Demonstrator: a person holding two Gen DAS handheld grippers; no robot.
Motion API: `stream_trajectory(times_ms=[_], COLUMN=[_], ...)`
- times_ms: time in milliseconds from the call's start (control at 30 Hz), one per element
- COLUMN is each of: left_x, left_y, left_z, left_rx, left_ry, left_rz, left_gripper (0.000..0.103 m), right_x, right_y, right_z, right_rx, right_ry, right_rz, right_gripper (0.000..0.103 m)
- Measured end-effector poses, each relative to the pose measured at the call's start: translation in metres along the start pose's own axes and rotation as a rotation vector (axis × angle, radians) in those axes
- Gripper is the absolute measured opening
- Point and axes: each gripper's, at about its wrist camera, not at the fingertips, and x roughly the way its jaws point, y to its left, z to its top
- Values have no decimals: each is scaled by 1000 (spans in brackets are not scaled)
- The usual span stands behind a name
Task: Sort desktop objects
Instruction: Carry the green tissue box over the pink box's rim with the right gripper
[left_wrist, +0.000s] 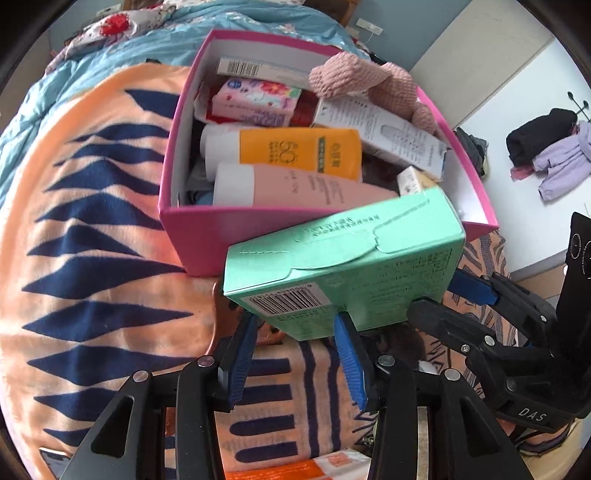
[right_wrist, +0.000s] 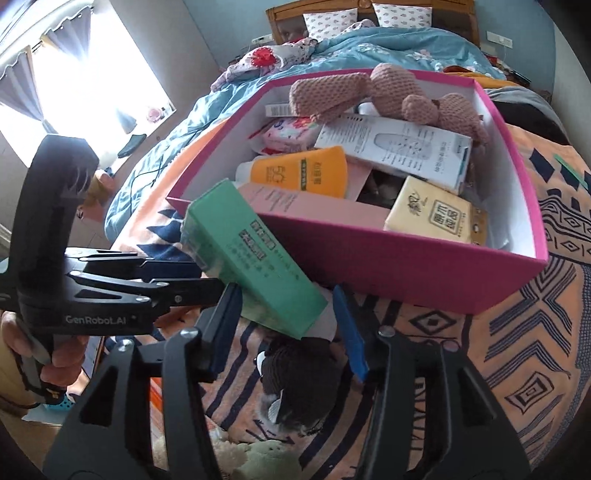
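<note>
A long mint-green carton hangs tilted just in front of an open pink box. My left gripper pinches its barcode end. My right gripper closes on the other end, pads against both sides. The pink box holds an orange sunscreen tube, a pale pink tube, a white carton, a yellow packet and a crocheted pink toy.
Everything rests on an orange blanket with a navy pattern over a bed with a blue quilt. A dark plush toy lies under the carton. An orange packet sits at the near edge. A hand holds the left gripper's handle.
</note>
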Motion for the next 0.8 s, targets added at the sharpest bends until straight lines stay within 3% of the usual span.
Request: stream_trajectory(times_ms=[167,433,500,567,700,800], left_x=[11,18,20,21,20,20], left_y=[6,11,10,10,8,7], left_z=[-6,-11,-12,-13,-15,-15], left_rx=[-3,-21,-20,-24,-21,-6], left_ry=[10,8,7,2,-7,-11], left_rz=[-3,-39,-39,-45,-47,-43], left_gripper=[45,45,47,49,53,53], right_x=[10,8,8,7,1,-11], right_y=[-2,-21,-26,-34,-36,-19], right_z=[-1,-8,-9,-13,-16,-10], right_rx=[-10,117,148,185,174,63], right_ry=[28,38,40,44,37,-1], right_rz=[28,121,144,147,93,27], right_gripper=[47,44,24,20,25,45])
